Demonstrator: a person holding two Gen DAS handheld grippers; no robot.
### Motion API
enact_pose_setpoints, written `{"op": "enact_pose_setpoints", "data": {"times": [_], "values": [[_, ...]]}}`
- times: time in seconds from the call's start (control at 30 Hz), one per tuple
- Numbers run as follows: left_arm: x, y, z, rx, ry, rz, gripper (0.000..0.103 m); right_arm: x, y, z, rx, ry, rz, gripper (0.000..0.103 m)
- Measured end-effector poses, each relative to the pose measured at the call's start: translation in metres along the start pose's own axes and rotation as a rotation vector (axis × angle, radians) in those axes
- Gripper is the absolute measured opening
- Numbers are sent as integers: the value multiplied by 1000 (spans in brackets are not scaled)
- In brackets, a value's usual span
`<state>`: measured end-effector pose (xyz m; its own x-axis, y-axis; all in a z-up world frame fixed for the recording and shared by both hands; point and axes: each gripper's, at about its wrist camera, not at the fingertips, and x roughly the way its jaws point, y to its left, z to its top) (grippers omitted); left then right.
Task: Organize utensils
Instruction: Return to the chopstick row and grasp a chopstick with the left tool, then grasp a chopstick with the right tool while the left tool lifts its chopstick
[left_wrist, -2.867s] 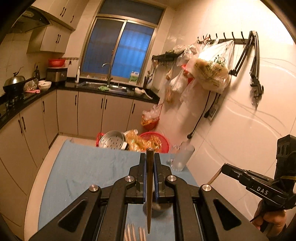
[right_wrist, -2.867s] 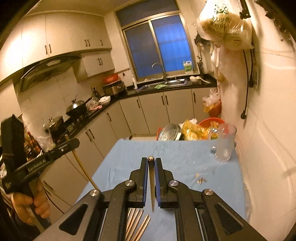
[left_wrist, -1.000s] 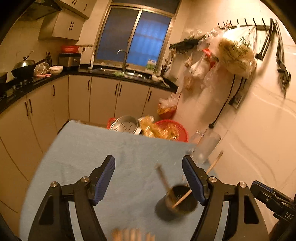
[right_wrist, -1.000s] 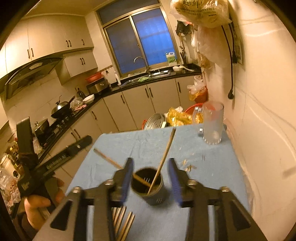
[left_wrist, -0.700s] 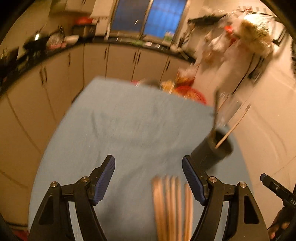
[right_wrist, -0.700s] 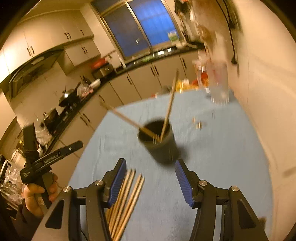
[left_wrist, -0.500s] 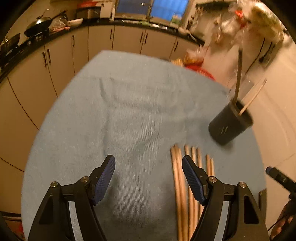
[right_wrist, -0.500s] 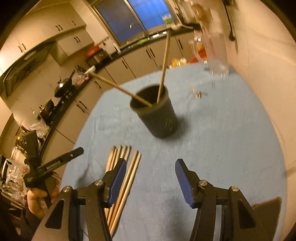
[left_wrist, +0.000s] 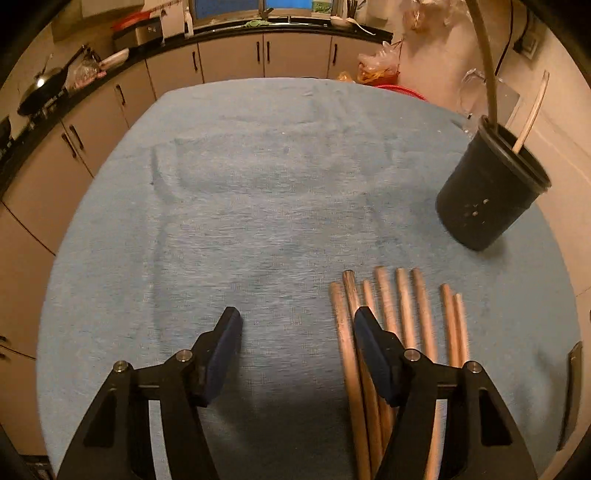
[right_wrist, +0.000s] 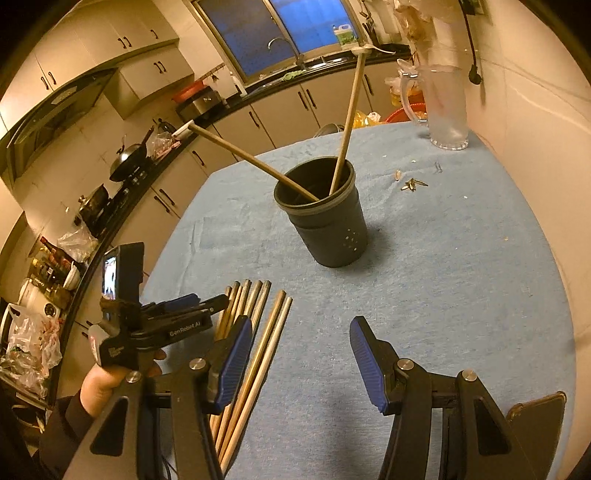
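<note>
Left gripper (left_wrist: 297, 325) low centre of its frame, pitched down, jaws apart and just been closing, nothing between. Right gripper (right_wrist: 301, 336) low centre, jaws apart, empty. Left hand (right_wrist: 110, 380) at lower left.

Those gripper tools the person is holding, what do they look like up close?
Each gripper is black, with two angular arms joined by silver bolts and fingers lined with ribbed blue pads. The left gripper carries white lettering on its side and a small lit screen on top. The hand holding it wears a dark sleeve.
</note>
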<state>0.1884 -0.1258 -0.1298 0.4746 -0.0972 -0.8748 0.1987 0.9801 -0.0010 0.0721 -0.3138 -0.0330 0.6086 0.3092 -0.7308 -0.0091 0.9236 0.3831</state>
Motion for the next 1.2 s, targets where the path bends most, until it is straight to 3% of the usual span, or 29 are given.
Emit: {"op": "enact_pose_setpoints", "data": {"times": [0.03,0.17,0.23,0.3,0.37,0.5,0.9,1.13,1.2], "values": [[3,3,-2,13,22,28,64,3,0,1,1,5,-3,59],[-3,28,-9,-9,14,21,56,12,6,3,-16,22,-1,59],[-5,38,-9,-27,16,7,44,26,12,6,-39,47,-1,59],[-6,47,-8,-46,17,11,19,46,15,9,-29,90,3,57],[-6,55,-8,-71,15,-8,13,67,15,13,-2,141,20,37],[-7,70,-11,-90,9,-47,7,100,13,18,58,204,0,32],[-14,88,-19,-113,-9,-106,7,147,33,24,18,279,-124,17],[-15,91,-20,-133,-2,-146,7,160,54,29,-113,275,-263,10],[-15,94,-18,-143,10,-173,12,160,57,28,-150,247,-269,9]]}}
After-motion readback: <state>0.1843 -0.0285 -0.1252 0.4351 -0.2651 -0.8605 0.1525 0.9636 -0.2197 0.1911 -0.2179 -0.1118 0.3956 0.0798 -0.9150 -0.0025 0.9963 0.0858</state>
